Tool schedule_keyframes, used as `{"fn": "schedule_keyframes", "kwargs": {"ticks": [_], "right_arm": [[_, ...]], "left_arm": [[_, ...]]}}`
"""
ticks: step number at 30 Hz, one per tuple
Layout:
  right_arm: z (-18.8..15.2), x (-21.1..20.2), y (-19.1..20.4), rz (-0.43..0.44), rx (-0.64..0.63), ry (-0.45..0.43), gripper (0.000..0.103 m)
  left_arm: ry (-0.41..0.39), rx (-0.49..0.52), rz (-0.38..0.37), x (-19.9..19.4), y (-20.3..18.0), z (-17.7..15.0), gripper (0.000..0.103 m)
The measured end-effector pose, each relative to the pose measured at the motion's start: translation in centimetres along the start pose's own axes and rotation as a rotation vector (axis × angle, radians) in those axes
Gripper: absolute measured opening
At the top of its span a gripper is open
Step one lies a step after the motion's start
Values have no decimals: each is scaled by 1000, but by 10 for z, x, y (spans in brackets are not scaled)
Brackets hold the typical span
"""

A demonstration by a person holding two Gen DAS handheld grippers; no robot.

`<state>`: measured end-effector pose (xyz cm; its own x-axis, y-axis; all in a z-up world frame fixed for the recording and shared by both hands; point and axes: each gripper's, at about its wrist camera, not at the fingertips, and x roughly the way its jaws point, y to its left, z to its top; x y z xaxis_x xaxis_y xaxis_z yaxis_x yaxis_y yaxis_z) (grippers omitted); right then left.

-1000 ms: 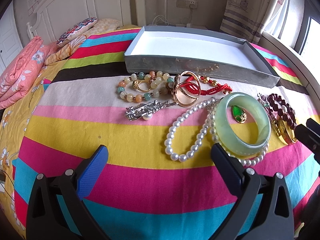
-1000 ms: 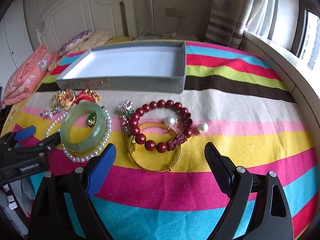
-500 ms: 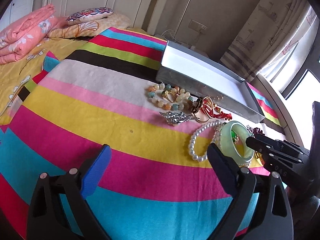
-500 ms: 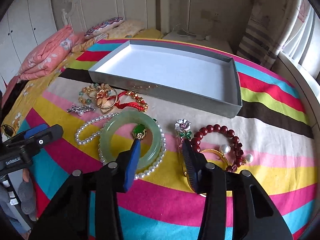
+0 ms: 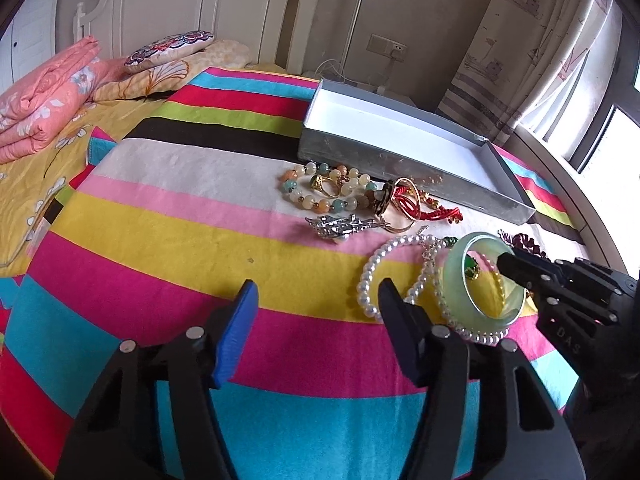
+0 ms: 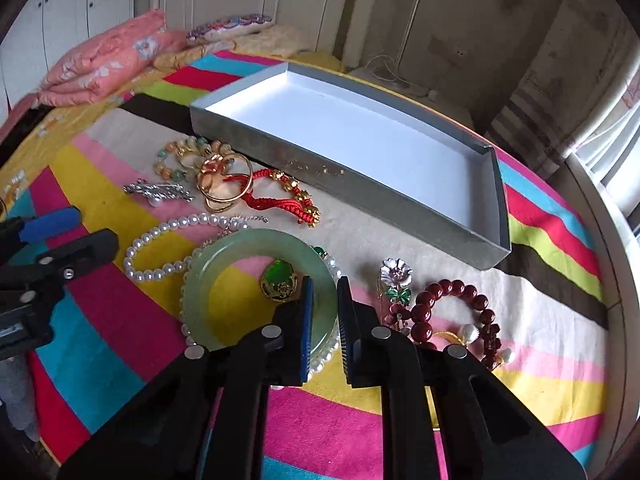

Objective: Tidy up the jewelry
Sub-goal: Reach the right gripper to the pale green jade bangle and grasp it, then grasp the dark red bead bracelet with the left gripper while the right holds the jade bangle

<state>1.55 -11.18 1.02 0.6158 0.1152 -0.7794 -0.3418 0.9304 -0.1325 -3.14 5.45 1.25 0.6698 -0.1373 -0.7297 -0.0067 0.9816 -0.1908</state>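
Early stage. The tray (image 6: 404, 200) at the far side holds nothing; all jewellery lies on the striped bedspread (image 5: 168, 248) near it. Right tongs (image 6: 325, 300), jaws just closing, clamp the jade bangle (image 6: 224, 252)'s rim. Left tongs (image 5: 316, 300), partly closed, grip nothing.

We're in a home bedroom: a bed (image 5: 160, 264) under a bright striped cover fills the view, with a white panelled headboard (image 5: 208, 8) rising at its far end. Just before that headboard sit a patterned pillow (image 5: 170, 46) and a folded pink quilt (image 5: 44, 92), and curtains (image 5: 532, 40) hang to its right beside a window (image 5: 612, 136).
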Motion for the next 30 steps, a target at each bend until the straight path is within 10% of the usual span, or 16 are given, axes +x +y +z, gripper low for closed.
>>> {"fn": "schedule_keyframes", "kwargs": {"ticks": [6, 10, 19, 27, 30], "right_arm": [[-20, -38, -18, 0, 61, -131, 14], [-36, -63, -52, 11, 158, -185, 14], [-74, -101, -128, -52, 336, -250, 15], [-92, -109, -156, -39, 403, -270, 15], [-95, -112, -161, -13, 423, -295, 7]], "left_arm": [[-78, 75, -3, -13, -14, -4, 63], [-98, 166, -66, -19, -38, -3, 84], [-34, 358, -198, 4, -140, 19, 97], [202, 214, -410, 51, -168, 34, 68], [283, 137, -483, 66, -170, 41, 41]]}}
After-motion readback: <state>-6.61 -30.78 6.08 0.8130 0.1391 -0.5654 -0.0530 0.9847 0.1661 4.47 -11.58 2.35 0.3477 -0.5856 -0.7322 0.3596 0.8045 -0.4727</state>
